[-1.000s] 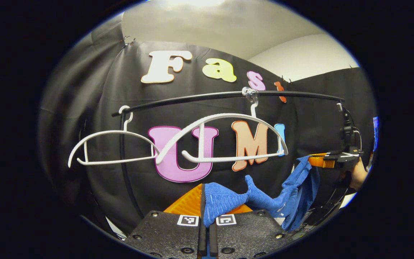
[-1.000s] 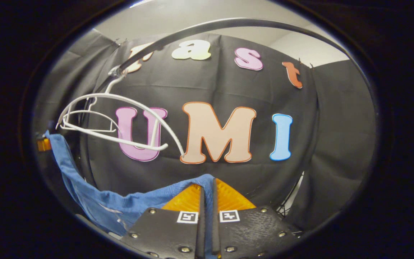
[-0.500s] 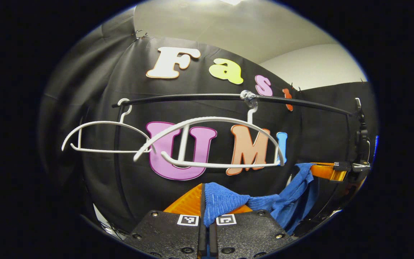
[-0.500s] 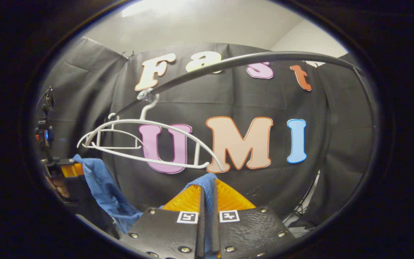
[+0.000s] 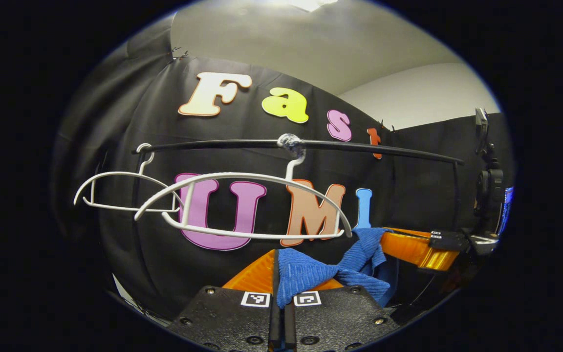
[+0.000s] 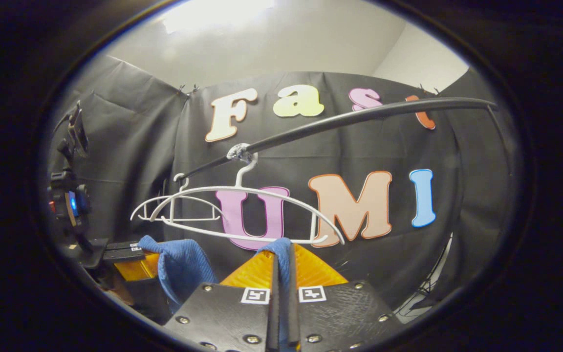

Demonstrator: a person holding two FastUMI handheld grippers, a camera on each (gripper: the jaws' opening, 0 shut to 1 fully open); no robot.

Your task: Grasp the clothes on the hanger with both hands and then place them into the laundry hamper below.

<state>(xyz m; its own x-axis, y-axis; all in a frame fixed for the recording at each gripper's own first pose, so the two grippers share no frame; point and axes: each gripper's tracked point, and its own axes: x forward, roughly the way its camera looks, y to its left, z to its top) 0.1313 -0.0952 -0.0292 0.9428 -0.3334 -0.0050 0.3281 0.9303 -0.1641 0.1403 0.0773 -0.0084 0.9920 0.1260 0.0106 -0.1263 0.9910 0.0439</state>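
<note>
Blue cloth [image 5: 311,274] ran sideways, lower centre to right, pinched by both closed hand-held grippers: left [image 5: 279,293], right [image 6: 281,288]; bunched shorter than before.

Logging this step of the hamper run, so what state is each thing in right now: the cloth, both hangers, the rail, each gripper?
Blue cloth: off the hangers, held between both grippers.
Near hanger: bare, hooked on the rail.
Far hanger: bare, hooked on the rail.
Rail: carries both hangers.
Left gripper: shut on the cloth.
Right gripper: shut on the cloth.
</note>
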